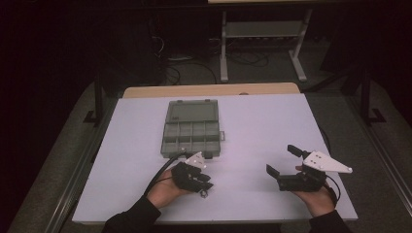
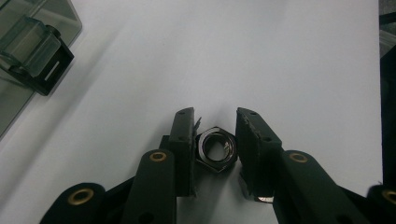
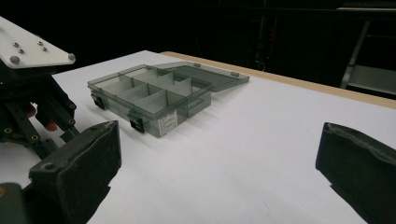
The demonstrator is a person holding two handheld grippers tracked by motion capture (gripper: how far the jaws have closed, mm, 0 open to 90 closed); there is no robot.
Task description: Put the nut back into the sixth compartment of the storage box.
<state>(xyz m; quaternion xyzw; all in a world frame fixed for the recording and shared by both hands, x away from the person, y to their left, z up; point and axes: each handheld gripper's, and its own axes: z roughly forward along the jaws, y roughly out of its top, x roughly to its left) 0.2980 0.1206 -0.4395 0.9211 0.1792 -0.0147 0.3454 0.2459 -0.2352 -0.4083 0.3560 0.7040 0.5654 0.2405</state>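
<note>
Left gripper (image 2: 215,151) clamps a shiny steel hex nut (image 2: 215,149) on the white table (image 2: 233,56); from above the nut seems a mere glint. Right gripper (image 1: 284,162) gapes wide, holding nothing. Bare tabletop separates them from the open smoky-grey plastic compartment box (image 1: 191,133).

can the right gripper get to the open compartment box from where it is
Probably yes. The right gripper hangs open with nothing in it, and only bare white table lies between it and the compartment box, whose lid is folded back.
</note>
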